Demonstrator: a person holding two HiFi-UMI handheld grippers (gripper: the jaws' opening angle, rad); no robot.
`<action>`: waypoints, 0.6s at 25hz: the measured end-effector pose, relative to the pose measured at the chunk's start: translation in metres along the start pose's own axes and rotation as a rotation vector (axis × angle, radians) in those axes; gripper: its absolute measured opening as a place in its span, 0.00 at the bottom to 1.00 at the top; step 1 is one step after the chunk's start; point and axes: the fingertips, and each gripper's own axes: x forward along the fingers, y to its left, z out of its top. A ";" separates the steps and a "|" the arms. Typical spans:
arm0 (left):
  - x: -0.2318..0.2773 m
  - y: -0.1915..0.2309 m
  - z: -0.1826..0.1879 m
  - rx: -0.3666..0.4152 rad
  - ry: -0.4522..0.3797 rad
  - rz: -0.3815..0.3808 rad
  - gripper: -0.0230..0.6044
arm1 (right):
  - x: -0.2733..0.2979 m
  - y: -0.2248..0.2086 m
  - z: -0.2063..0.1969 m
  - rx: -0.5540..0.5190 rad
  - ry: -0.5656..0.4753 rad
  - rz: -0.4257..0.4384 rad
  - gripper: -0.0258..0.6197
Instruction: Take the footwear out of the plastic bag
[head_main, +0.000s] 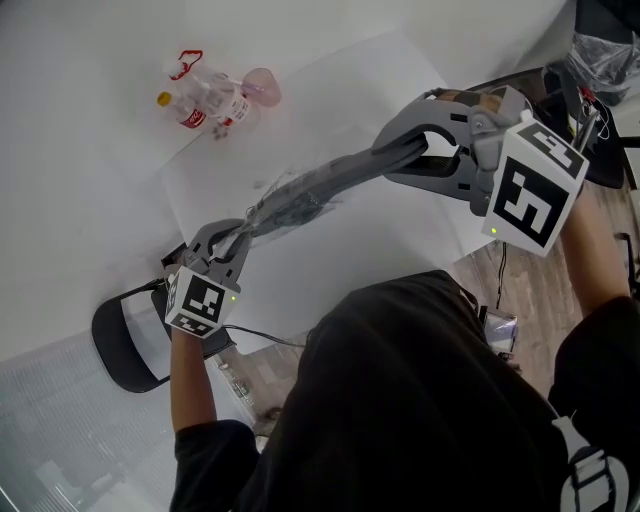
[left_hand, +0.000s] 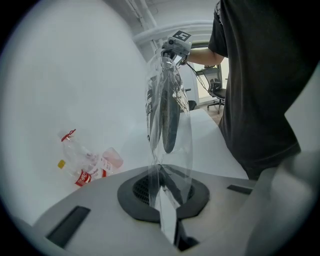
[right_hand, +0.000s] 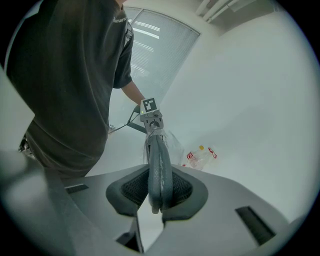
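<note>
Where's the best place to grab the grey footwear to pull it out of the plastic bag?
Grip the bare end of the footwear outside the plastic bag, coming in along its length from the side opposite the left gripper. It is flat and thin there, so jaws can close across it.

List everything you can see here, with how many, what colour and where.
footwear: apparently one pair, grey, in the air between the grippers
plastic bag: one, clear, around the footwear
bottles: probably two, clear with red labels, far left on the table
sheet: one, white, on the table under the footwear
table: one, white
chair: one, black, lower left
left hand-held gripper: grey, shut on the plastic bag
right hand-held gripper: grey, shut on the footwear
</note>
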 end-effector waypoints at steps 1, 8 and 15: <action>0.000 0.000 -0.001 -0.005 0.000 0.001 0.07 | 0.000 0.000 0.000 -0.001 0.000 0.000 0.16; 0.000 0.001 -0.008 -0.023 0.003 0.009 0.07 | 0.000 0.001 -0.002 -0.002 -0.003 -0.007 0.16; 0.001 -0.001 -0.012 -0.035 -0.007 0.009 0.07 | 0.001 0.000 -0.003 -0.008 0.001 -0.004 0.16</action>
